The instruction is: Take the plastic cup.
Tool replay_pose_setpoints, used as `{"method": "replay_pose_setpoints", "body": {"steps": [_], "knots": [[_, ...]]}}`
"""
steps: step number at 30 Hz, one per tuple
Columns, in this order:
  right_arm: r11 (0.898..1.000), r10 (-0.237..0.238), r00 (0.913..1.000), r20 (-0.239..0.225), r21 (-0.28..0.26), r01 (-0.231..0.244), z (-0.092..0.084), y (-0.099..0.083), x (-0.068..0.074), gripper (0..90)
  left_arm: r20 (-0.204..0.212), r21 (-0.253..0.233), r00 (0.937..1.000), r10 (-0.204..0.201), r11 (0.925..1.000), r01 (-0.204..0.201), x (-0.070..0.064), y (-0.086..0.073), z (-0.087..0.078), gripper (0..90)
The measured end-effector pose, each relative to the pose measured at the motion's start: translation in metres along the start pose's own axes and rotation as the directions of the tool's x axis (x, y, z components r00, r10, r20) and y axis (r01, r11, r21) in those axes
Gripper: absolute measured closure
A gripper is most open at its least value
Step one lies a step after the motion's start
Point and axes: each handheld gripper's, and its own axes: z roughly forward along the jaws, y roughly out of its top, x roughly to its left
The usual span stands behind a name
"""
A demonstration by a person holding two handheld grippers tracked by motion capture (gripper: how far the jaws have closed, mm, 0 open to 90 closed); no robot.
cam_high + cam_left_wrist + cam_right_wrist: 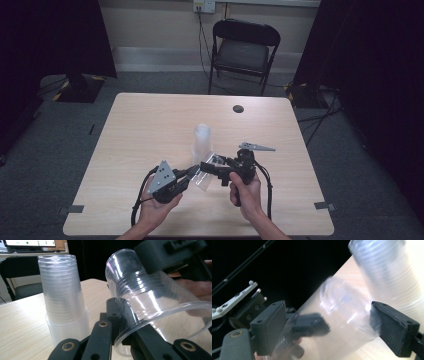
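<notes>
Two grippers (one cup (160, 312), one stack (63, 302))

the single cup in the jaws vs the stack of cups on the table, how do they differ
The single cup lies tilted on its side, off the table; the stack of cups stands upright on the table, bases up. The single cup is one thin, see-through wall, while the stack looks cloudy from many nested walls. The left gripper pinches the single cup's rim and the right gripper's jaws straddle it; nothing touches the stack. Both are clear ribbed plastic.
</notes>
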Motion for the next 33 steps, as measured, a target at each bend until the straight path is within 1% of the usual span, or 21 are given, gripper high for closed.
{"method": "replay_pose_setpoints", "body": {"steps": [3, 6, 8, 11, 12, 14, 15, 17, 18, 19, 21, 22, 23, 24, 25, 27, 29, 30, 31, 32, 33], "knots": [[1.0, -0.006, 1.0, -0.001, -0.018, 0.006, -0.005, 0.004, 0.001, 15.0, 0.01, 0.002, 0.9999, -0.004, 1.0, 0.004, 0.0, 0.002, -0.002, 89.1], [0.999, -0.013, 0.9999, 0.001, -0.034, 0.013, -0.009, 0.007, 0.0, 15.0, 0.018, 0.011, 0.9997, -0.019, 0.9998, 0.018, 0.002, 0.002, -0.002, 89.1], [0.999, -0.015, 0.9999, 0.007, -0.042, 0.015, -0.011, 0.008, -0.001, 15.5, 0.03, 0.022, 0.9988, -0.04, 0.999, 0.039, 0.004, 0.002, -0.002, 88.8], [0.999, -0.011, 0.9999, 0.009, -0.033, 0.011, -0.01, 0.007, -0.005, 16.7, 0.039, 0.041, 0.9975, -0.06, 0.9974, 0.058, 0.006, 0.002, -0.002, 88.9], [0.999, -0.015, 0.9998, 0.016, -0.033, 0.015, -0.01, 0.007, -0.005, 16.7, 0.042, 0.052, 0.9973, -0.061, 0.9969, 0.059, 0.007, 0.002, -0.002, 88.9], [0.999, -0.025, 0.9994, 0.023, -0.03, 0.025, -0.01, 0.006, -0.006, 16.7, 0.061, 0.065, 0.9948, -0.082, 0.9948, 0.078, 0.007, 0.003, -0.003, 89.1], [0.999, -0.037, 0.9989, 0.028, -0.031, 0.038, -0.01, 0.006, -0.006, 16.1, 0.082, 0.076, 0.9932, -0.083, 0.9941, 0.077, 0.007, 0.003, -0.002, 89.1], [0.998, -0.06, 0.9974, 0.041, -0.029, 0.061, -0.011, 0.007, -0.005, 15.2, 0.094, 0.093, 0.9911, -0.095, 0.992, 0.086, 0.006, 0.005, -0.002, 89.1], [0.997, -0.071, 0.9963, 0.049, -0.028, 0.072, -0.011, 0.008, -0.005, 14.7, 0.106, 0.103, 0.9894, -0.099, 0.9907, 0.088, 0.005, 0.006, -0.002, 89.1], [0.996, -0.088, 0.9943, 0.061, -0.028, 0.089, -0.013, 0.008, -0.005, 14.7, 0.115, 0.122, 0.9873, -0.109, 0.9879, 0.095, 0.004, 0.008, -0.001, 89.2], [0.994, -0.101, 0.9924, 0.071, -0.034, 0.103, -0.016, 0.009, -0.004, 14.5, 0.132, 0.145, 0.9837, -0.122, 0.9842, 0.102, 0.003, 0.008, -0.001, 89.3], [0.993, -0.11, 0.9917, 0.068, -0.034, 0.112, -0.019, 0.009, -0.004, 14.4, 0.131, 0.159, 0.9834, -0.125, 0.9818, 0.104, 0.003, 0.007, -0.001, 89.3], [0.992, -0.118, 0.9899, 0.078, -0.03, 0.121, -0.021, 0.009, -0.004, 14.4, 0.138, 0.173, 0.9805, -0.14, 0.9782, 0.115, 0.004, 0.007, -0.001, 89.3], [0.991, -0.129, 0.9879, 0.086, -0.027, 0.132, -0.023, 0.009, -0.004, 14.3, 0.14, 0.184, 0.979, -0.149, 0.9753, 0.122, 0.005, 0.007, -0.001, 89.2], [0.99, -0.138, 0.9865, 0.088, -0.025, 0.141, -0.025, 0.009, -0.005, 14.2, 0.14, 0.189, 0.9785, -0.151, 0.9743, 0.124, 0.006, 0.007, -0.001, 89.2], [0.987, -0.156, 0.9827, 0.1, -0.016, 0.158, -0.029, 0.008, -0.007, 13.9, 0.139, 0.221, 0.9749, -0.174, 0.965, 0.141, 0.008, 0.007, 0.0, 89.0], [0.985, -0.169, 0.9788, 0.116, -0.008, 0.171, -0.032, 0.005, -0.008, 14.0, 0.131, 0.243, 0.9755, -0.176, 0.9597, 0.141, 0.011, 0.006, 0.001, 89.0], [0.985, -0.17, 0.9776, 0.124, -0.003, 0.172, -0.033, 0.003, -0.009, 13.9, 0.127, 0.268, 0.9747, -0.184, 0.9525, 0.145, 0.012, 0.005, 0.001, 89.1], [0.987, -0.16, 0.9801, 0.118, -0.003, 0.161, -0.035, 0.002, -0.011, 14.0, 0.128, 0.294, 0.9727, -0.194, 0.9439, 0.15, 0.012, 0.005, 0.002, 89.2], [0.988, -0.151, 0.9825, 0.109, -0.002, 0.152, -0.036, 0.001, -0.013, 14.1, 0.123, 0.311, 0.974, -0.19, 0.9394, 0.144, 0.013, 0.005, 0.002, 89.3], [0.988, -0.155, 0.9814, 0.113, 0.002, 0.156, -0.038, -0.001, -0.013, 14.1, 0.125, 0.32, 0.9744, -0.187, 0.9371, 0.139, 0.013, 0.004, 0.003, 89.4]]}}
